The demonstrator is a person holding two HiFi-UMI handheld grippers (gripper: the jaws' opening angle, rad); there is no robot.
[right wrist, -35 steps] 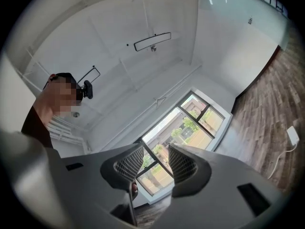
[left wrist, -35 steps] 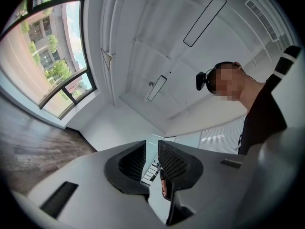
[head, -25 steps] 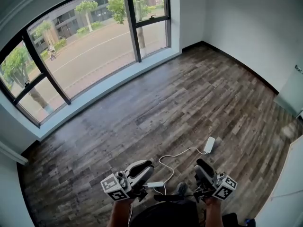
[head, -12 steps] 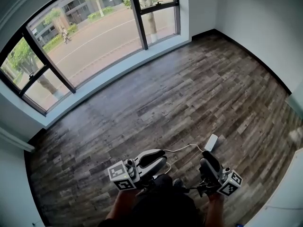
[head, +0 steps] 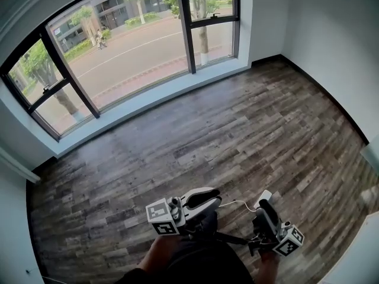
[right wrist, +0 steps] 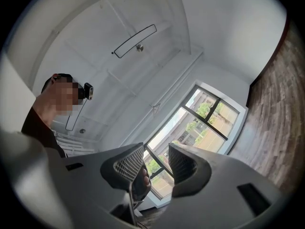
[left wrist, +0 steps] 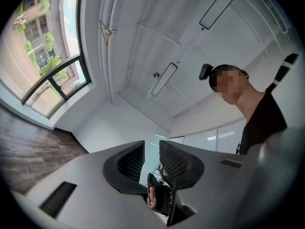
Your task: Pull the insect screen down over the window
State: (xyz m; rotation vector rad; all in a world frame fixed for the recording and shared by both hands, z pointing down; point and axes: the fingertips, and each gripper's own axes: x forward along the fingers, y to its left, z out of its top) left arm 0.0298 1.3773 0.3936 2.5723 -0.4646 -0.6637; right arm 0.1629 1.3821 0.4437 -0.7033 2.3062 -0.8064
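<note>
The window (head: 136,46) fills the far wall, well apart from both grippers. It is a long curved band of glass in a dark frame. Its long axis runs across the head view from lower left to upper right, and upright bars split it into panes. It faces a street (head: 127,55) lined with trees (head: 35,70). Its upper right part is cut off at the picture's top edge, and the insect screen itself cannot be made out in any view.

The right gripper view shows the window from low down, above and between the jaws. The left gripper view catches only one end of it at the left border. Both gripper views show the white ceiling (left wrist: 143,37) with its long lamps (left wrist: 164,79) and the person (left wrist: 259,123), which the head view does not.

Only the head view shows the wood floor (head: 237,129), with a white box (head: 264,194) and cable (head: 237,203) partly hidden behind the right gripper (head: 265,206).

The left gripper (head: 214,197) has its jaws a narrow gap apart, with nothing between them. The right gripper's jaws stand wider, also empty.
</note>
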